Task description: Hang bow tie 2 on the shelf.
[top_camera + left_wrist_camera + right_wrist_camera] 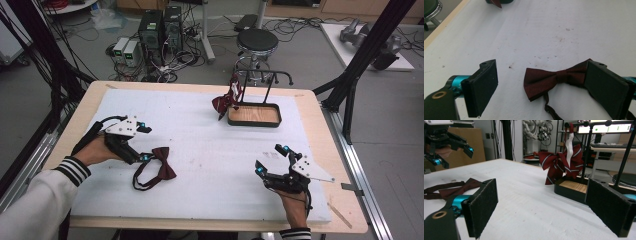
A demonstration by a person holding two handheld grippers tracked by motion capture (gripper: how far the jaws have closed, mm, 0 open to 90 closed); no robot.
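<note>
A dark red bow tie (163, 169) with a thin strap lies flat on the white mat (200, 145), left of centre. My left gripper (146, 142) stands open just left of it. In the left gripper view the bow tie (544, 80) lies between the open jaws, with its right wing behind the right jaw. My right gripper (272, 160) is open over the mat's right front part, holding nothing. A red striped bow (227, 99) hangs from a black rack over a wooden-bottomed tray (278, 114). From the right gripper view, the striped bow (560, 165) and the tray (571, 192) lie ahead.
The rack's bar (265, 73) arches over the tray at the back of the mat. A black stool (257, 41), computer towers (159, 27) and cables stand on the floor beyond the table. Black frame posts (367, 50) rise at the right.
</note>
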